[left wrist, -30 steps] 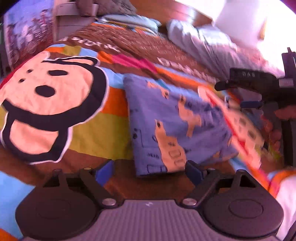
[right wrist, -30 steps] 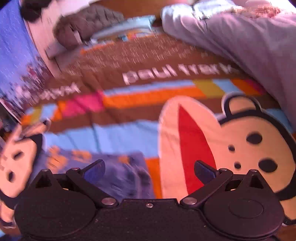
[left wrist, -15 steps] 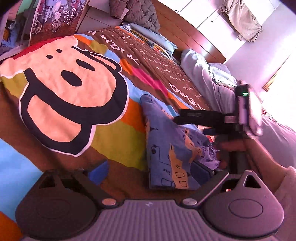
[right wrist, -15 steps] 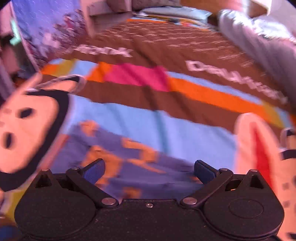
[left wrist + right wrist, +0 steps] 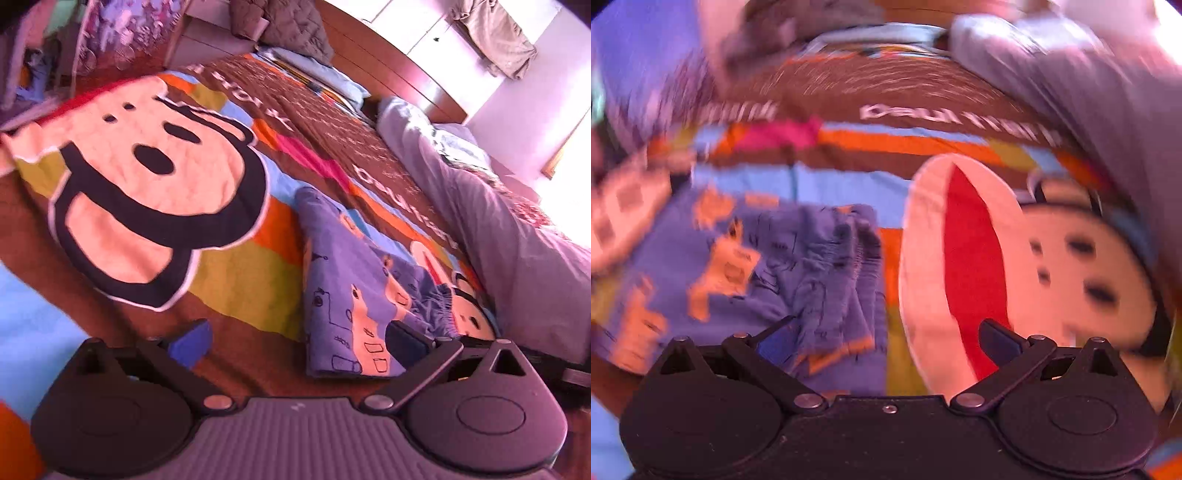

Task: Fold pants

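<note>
Soft blue cartoon-print pants (image 5: 354,280) lay folded in a rough rectangle w/ a gathered waistband on the quilted bedspread (image 5: 236,273). Left gripper (image 5: 299,336) & right gripper (image 5: 886,332) jaws both spread wide, holding nothing.

— What is seen of the room?
— A bed (image 5: 258,280) is covered by a striped bedspread (image 5: 236,273) printed with cartoon monkey faces. A wooden headboard (image 5: 388,74) is set at its far edge.
— And the light?
— Strong daylight is admitted by a window (image 5: 569,147) at the right; pale wardrobe doors (image 5: 417,26) are seen behind.
</note>
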Demonstrator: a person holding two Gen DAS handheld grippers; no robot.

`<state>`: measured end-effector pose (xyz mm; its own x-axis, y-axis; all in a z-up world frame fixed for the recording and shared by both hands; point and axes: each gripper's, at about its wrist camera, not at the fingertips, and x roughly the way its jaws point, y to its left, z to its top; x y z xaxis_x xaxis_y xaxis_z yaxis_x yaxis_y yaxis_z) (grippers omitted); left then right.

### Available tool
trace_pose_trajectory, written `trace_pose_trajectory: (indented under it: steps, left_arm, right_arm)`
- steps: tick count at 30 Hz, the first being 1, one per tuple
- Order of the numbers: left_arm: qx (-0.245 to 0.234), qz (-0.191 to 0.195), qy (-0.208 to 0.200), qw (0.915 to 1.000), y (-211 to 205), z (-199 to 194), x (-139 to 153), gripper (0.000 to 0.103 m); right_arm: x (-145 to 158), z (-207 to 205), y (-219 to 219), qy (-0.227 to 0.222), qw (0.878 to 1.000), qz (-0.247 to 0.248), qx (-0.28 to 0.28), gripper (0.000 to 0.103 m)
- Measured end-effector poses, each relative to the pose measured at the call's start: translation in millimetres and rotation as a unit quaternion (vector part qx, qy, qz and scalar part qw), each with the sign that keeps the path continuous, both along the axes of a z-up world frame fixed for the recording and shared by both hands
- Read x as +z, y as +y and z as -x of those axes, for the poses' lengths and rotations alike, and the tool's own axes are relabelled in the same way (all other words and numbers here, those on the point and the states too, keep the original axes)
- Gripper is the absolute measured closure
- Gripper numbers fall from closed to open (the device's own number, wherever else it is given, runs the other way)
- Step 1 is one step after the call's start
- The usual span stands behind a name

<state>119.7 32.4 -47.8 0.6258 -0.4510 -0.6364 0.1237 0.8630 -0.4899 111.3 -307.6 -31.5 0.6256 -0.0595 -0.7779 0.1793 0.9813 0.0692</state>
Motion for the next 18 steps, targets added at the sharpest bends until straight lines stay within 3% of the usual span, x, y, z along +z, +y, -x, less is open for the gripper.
trace_pose_trajectory:
  steps: [3,7,13,15,18]
  left_arm:
    - [0.008,-0.03,-0.004,0.9995,-6,4,8,0.001]
    - [0.006,-0.062,-0.021,0.9979,-19,9,22,0.0]
    - [-0.016,-0.099,-0.034,0.9944,-38,14,27,0.0]
    - [-0.016,-0.116,-0.04,0.9923,-41,16,25,0.0]
    - [-0.015,-0.128,-0.034,0.9911,-41,17,21,0.0]
  right_arm:
    - [16,29,-18,-0.037,0.996,-0.068,-0.031,0.001]
    - [23,60,-19,-0.069,0.993,-0.098,-0.015,0.001]
    - [-15,92,-12,-0.034,0.996,-0.084,-0.008,0.001]
    - [-13,101,-15,-0.065,0.993,-0.1,-0.013,0.001]
    - [-18,109,-32,-0.09,0.982,-0.162,-0.041,0.001]
